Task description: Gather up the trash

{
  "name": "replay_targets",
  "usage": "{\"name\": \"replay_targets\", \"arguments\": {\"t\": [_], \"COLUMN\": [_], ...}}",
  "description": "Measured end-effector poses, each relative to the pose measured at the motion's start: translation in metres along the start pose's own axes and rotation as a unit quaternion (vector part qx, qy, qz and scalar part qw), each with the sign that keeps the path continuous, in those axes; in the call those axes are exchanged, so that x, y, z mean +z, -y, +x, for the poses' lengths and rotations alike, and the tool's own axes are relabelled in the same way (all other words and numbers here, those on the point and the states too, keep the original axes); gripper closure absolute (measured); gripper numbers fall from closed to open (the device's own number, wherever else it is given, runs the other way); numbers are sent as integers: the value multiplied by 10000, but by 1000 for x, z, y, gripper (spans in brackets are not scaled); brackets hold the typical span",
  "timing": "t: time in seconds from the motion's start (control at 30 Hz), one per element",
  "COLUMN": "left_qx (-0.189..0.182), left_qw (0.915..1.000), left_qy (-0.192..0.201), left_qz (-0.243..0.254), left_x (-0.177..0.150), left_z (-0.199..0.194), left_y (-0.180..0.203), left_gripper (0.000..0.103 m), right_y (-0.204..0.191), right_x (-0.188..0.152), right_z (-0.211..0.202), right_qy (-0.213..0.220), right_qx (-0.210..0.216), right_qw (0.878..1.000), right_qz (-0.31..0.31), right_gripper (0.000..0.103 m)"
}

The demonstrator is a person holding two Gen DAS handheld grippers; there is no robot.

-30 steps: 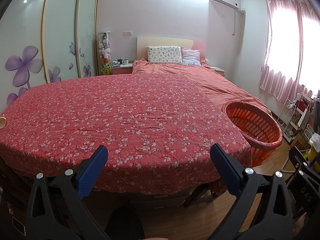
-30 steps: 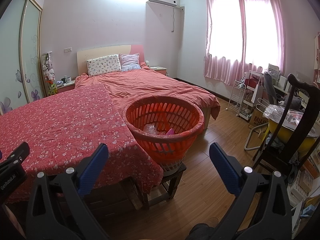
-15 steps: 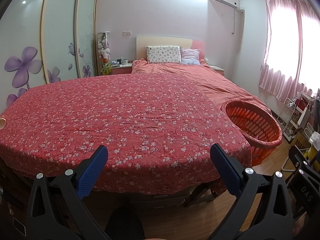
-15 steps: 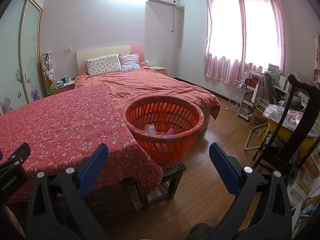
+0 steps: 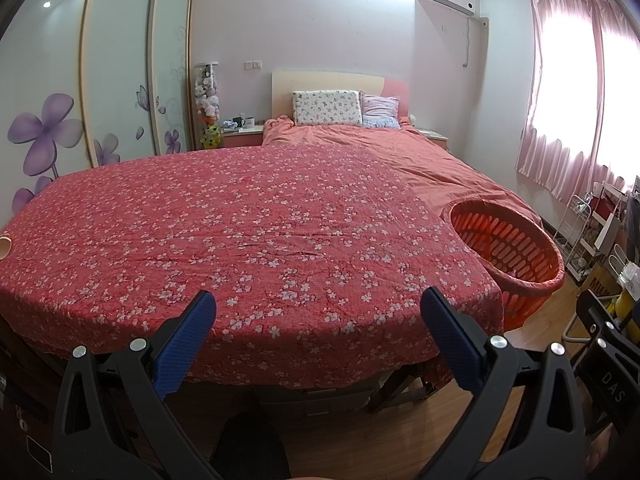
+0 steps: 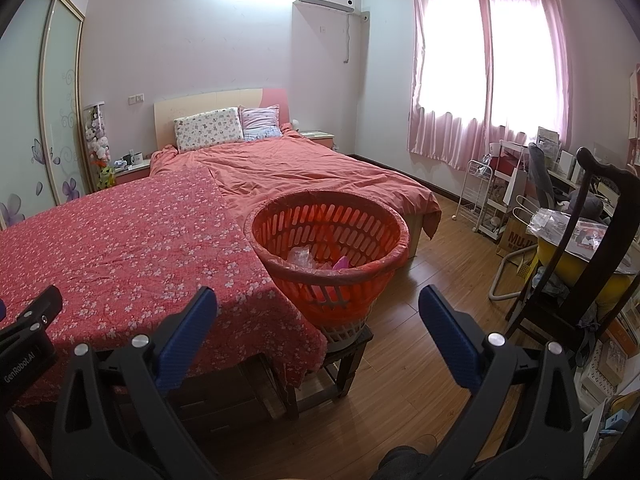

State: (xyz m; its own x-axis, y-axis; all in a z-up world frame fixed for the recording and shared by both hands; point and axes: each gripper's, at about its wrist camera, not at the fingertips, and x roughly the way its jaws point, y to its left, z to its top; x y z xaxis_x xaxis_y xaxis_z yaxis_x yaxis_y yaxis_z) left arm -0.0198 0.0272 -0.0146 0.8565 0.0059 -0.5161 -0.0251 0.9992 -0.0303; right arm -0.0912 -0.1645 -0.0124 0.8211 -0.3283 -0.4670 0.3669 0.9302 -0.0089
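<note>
An orange slotted basket (image 6: pixel 328 240) stands on a small wooden stool (image 6: pixel 344 360) at the right end of a table under a red flowered cloth (image 6: pixel 120 248). Clear plastic trash (image 6: pixel 300 258) and a pink piece (image 6: pixel 343 262) lie inside it. The basket also shows in the left wrist view (image 5: pixel 508 252). My left gripper (image 5: pixel 318 320) is open and empty over the near edge of the cloth (image 5: pixel 256 232). My right gripper (image 6: pixel 318 314) is open and empty in front of the basket.
A bed with an orange cover (image 6: pixel 312 168) lies behind the table. A dark wooden chair (image 6: pixel 576 264), a yellow tub (image 6: pixel 580 260) and a white wire rack (image 6: pixel 480 196) stand at the right. A beige object (image 5: pixel 5 246) sits at the cloth's left edge.
</note>
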Motion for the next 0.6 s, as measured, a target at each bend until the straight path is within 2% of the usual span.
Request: {"name": "replay_targets", "arguments": {"t": [0.6], "left_qx": [-40], "left_qw": [10000], "left_qy": [31], "left_qz": [44], "left_x": [-1], "left_z": [-1], "left_y": [-3], "left_gripper": [2], "right_y": [0], "right_x": [0], "right_z": [0], "right_qy": [1], "right_qx": [0], "right_qw": [10000], "right_qz": [0], "right_gripper": [4]}}
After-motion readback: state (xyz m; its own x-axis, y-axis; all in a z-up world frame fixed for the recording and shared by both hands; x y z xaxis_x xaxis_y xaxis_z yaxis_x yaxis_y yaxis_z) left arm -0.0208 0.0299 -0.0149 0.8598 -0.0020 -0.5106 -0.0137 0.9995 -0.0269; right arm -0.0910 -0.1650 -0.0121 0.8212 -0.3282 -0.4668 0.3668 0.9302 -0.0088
